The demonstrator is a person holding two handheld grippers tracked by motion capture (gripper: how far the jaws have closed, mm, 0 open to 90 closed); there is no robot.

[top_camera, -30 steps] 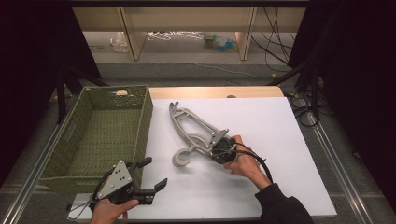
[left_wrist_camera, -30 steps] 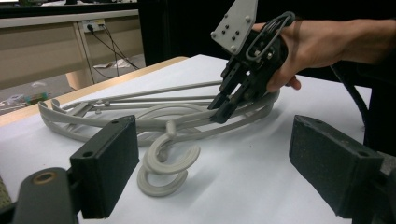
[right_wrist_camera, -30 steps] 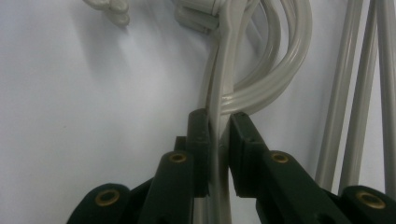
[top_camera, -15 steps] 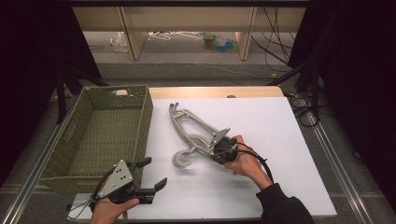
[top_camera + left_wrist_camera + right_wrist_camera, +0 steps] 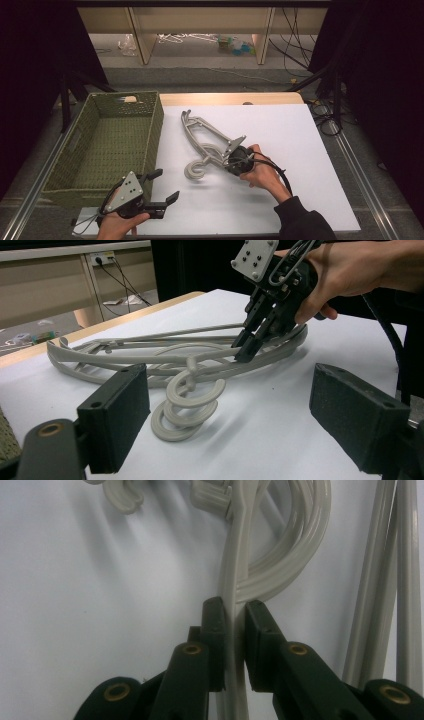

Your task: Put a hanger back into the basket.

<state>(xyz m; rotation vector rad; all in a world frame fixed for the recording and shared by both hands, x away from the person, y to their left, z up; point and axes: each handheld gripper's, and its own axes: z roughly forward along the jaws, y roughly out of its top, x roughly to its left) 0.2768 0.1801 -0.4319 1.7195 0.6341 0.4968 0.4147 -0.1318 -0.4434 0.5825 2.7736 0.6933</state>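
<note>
A: What is seen on the white table (image 5: 310,150)?

B: A pile of grey plastic hangers (image 5: 210,142) is laid near its middle, just right of a green woven basket (image 5: 80,150). Smooth, ribbed arms and round, curled hooks (image 5: 187,407) are shown, stacked one on another.

A: How is the right gripper (image 5: 231,159) held?

B: Its black jaws are closed almost fully on one thin arm of a hanger (image 5: 235,605); the matte pads (image 5: 214,630) are pressed against it from both sides. A grey three-cornered plate is carried on top of the gripper.

A: And the left gripper (image 5: 165,189)?

B: It is held at the near edge of the table, by the basket's corner. Its blocky, rough-faced pads (image 5: 120,415) are spread wide, and nothing is gripped between them; the hooks are seen beyond them.

A: What is changed from a second ago?

B: Nothing is found altered: both hands, the hangers and the basket are placed as before, and the clamp on the arm is kept.
</note>
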